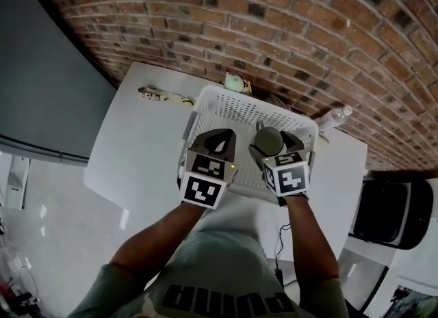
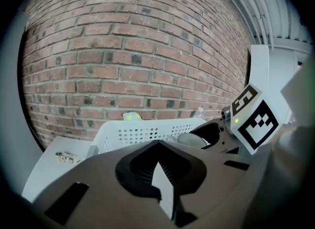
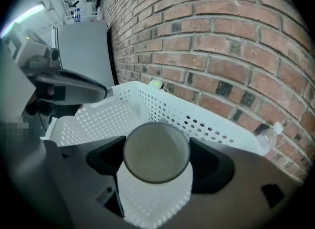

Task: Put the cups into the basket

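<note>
A white perforated basket [image 1: 241,108] sits on the white worktop [image 1: 137,152] toward its far edge, close to the brick wall [image 1: 274,16]. The right gripper [image 1: 274,143] holds a grey-green cup [image 1: 268,139] over the inside of the basket, toward its near right part. In the right gripper view the fingers [image 3: 216,166] press on either side of the cup [image 3: 156,152], whose round end faces the camera, with the basket's holed floor and far wall [image 3: 162,106] behind and below it. Whether the cup sits below the rim cannot be told. The left gripper [image 1: 213,140] hangs just beside the right one, over the basket's near left rim. In the left gripper view its fingers [image 2: 123,193] are closed together with only a thin pale sliver between them and nothing in their grasp. Beyond them shows the basket's near wall [image 2: 147,133] and, to the right, the cup [image 2: 191,139] in the other gripper. A small yellow-green object [image 1: 237,82] lies just behind the basket's far edge against the wall. A clear plastic bottle [image 1: 337,116] lies near the worktop's far right corner, just beside the basket. A small pale item [image 1: 159,95], too small to identify, rests on the worktop near the far edge, left of the basket.
</note>
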Motion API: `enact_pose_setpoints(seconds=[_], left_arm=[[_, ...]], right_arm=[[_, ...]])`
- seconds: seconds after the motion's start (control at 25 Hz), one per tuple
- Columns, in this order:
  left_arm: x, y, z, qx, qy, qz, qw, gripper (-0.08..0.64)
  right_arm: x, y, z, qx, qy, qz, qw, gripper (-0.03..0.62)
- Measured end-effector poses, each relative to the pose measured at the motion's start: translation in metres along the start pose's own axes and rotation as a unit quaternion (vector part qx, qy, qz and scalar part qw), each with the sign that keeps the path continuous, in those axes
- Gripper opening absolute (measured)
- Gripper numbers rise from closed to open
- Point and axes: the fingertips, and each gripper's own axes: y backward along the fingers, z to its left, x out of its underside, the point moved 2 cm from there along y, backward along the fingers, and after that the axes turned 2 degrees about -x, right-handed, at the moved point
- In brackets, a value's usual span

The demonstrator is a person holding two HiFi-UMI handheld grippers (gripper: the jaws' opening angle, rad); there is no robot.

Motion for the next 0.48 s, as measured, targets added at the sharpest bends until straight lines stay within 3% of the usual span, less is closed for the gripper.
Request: enact_pose_setpoints(seconds=[0.48], left_arm=[[0.005,-0.027,0.008,-0.002,0.016,0.018,0.9997,0.003]], right_arm=[[0.041,-0.064,-0.027,0.009,-0.004,0.083,0.997,0.382]])
